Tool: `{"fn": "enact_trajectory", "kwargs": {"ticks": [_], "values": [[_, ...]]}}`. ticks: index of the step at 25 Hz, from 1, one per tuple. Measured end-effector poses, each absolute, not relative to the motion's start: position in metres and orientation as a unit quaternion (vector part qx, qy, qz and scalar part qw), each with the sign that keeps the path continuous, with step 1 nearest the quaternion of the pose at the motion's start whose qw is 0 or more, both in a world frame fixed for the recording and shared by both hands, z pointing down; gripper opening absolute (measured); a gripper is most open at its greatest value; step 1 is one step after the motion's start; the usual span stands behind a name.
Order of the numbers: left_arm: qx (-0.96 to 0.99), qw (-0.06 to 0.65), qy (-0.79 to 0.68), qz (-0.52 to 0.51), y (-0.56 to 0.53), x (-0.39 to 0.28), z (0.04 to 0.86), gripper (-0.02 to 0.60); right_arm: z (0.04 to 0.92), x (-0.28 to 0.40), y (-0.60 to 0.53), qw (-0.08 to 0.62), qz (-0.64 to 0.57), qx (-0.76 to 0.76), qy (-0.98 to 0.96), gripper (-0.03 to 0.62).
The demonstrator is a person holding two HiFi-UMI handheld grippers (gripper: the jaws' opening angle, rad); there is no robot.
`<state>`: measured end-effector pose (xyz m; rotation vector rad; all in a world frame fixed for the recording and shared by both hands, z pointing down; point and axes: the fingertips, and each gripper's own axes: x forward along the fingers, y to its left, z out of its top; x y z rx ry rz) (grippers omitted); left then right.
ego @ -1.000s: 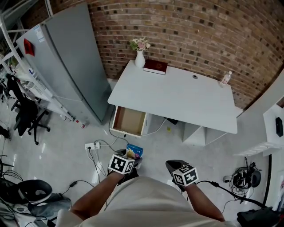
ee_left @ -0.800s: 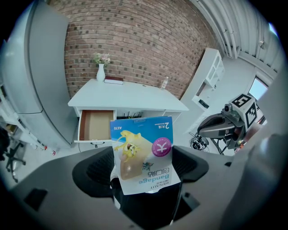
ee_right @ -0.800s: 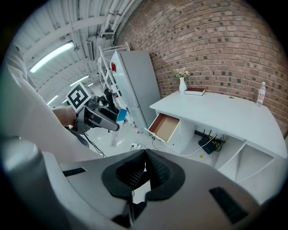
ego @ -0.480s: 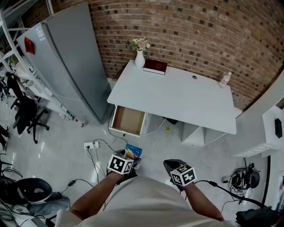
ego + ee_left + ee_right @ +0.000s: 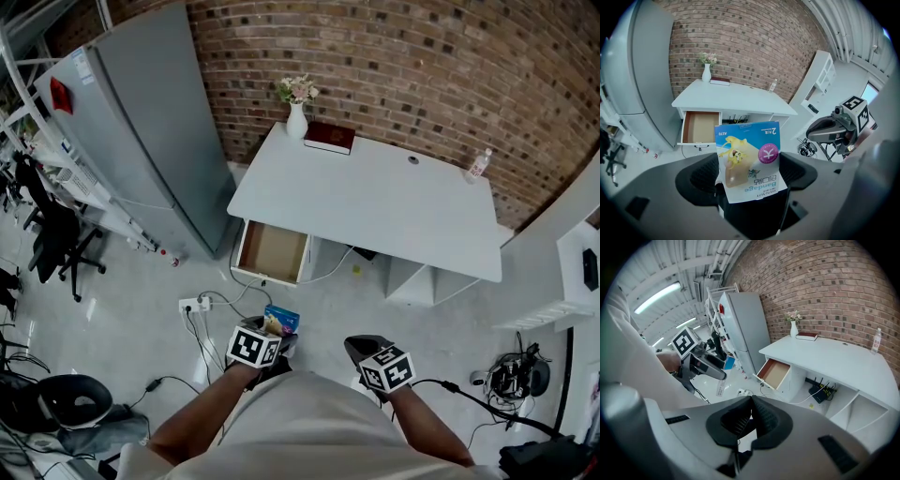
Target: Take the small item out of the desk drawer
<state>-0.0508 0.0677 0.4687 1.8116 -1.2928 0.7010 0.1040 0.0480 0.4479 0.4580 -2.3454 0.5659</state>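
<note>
Now the bandage pack is out of the drawer and is pinched tight by the left gripper, well away from the desk. The open drawer is seen at 12 o'clock from the pack and looks bare. The right gripper, at 3 o'clock from the left one, is clenched on nothing. The pack should be kept squeezed and held steady so it is not dropped. Almost nothing is changed from a second ago.
</note>
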Motion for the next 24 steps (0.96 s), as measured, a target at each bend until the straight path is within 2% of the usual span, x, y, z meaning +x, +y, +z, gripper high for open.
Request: {"fn": "enact_trajectory", "kwargs": {"ticks": [24], "values": [[0.720,0.395,-0.497,0.281,0.044,-0.046,0.477,0.394,0.460,0.107,0.037,0.342,0.227,0.180,-0.894,0.031]]}}
